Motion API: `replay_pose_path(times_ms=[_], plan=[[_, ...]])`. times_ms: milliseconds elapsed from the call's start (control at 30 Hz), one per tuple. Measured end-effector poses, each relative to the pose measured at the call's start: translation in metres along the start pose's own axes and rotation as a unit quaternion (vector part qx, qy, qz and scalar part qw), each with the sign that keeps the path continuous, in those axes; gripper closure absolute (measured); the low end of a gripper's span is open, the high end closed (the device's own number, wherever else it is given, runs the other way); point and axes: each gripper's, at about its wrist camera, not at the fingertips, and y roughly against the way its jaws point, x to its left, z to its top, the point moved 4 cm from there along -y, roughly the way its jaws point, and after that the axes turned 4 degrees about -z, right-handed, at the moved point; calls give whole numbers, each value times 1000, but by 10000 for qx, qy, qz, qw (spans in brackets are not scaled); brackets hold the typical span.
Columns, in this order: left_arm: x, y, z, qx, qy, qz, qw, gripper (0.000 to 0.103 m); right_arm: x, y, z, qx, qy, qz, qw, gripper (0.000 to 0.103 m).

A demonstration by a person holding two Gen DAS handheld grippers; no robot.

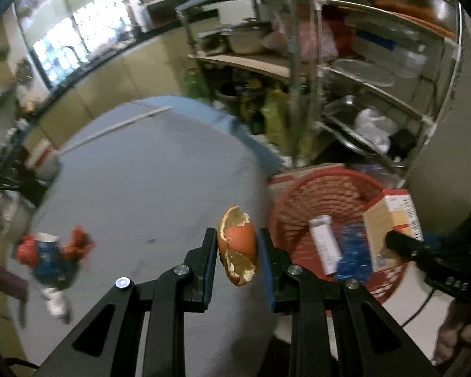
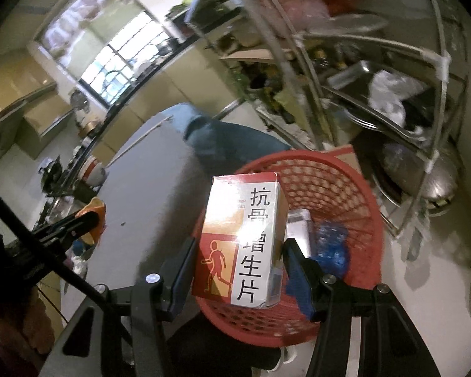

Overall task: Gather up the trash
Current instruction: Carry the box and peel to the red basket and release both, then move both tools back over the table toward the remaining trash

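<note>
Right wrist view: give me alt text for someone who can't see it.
The right gripper holds a red and white medicine box above a red mesh basket that already holds a small white box and a blue wrapper. At left, the left gripper holds an orange peel over the grey table.

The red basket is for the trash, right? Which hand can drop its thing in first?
The right. Its gripper holds the box directly above the red basket. The left gripper grips the orange peel over the grey table, beside the basket rather than above it.
</note>
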Motion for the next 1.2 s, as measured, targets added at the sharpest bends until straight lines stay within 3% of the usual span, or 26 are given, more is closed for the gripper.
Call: replay_pose_path(times_ms=[267,367,400,467,500,667,767,967,1100,1200], plan=[[-37,-30,6,312,113,-1201,9922,74,-39,-2,1,106,-574,-156,9982,42],[-48,-39,8,417,135,-1419,9889,69,-44,-8,0,246,-797,-94,9965,41],[-52,-41,8,443,112,-1468,9881,68,-44,-10,0,303,-858,-51,9958,41],[-54,-42,7,476,62,-1443,9884,48,-43,-10,-1,335,-952,6,9949,39],[-53,-40,6,445,49,-1419,9889,45,-43,-9,0,304,-970,23,9948,37],[-31,-26,2,326,131,-1323,9906,41,-36,3,7,16,-893,35,9960,36],[-10,-16,-4,252,191,-1076,9937,40,-20,9,10,-130,-665,123,9976,36],[43,12,-32,196,332,-160,9991,40,34,4,12,-123,15,352,9993,36],[92,37,-71,114,689,384,9968,37,75,-2,9,-97,453,553,9974,36],[138,55,-107,147,1148,788,9901,37,110,-9,4,-8,878,682,9938,36]])
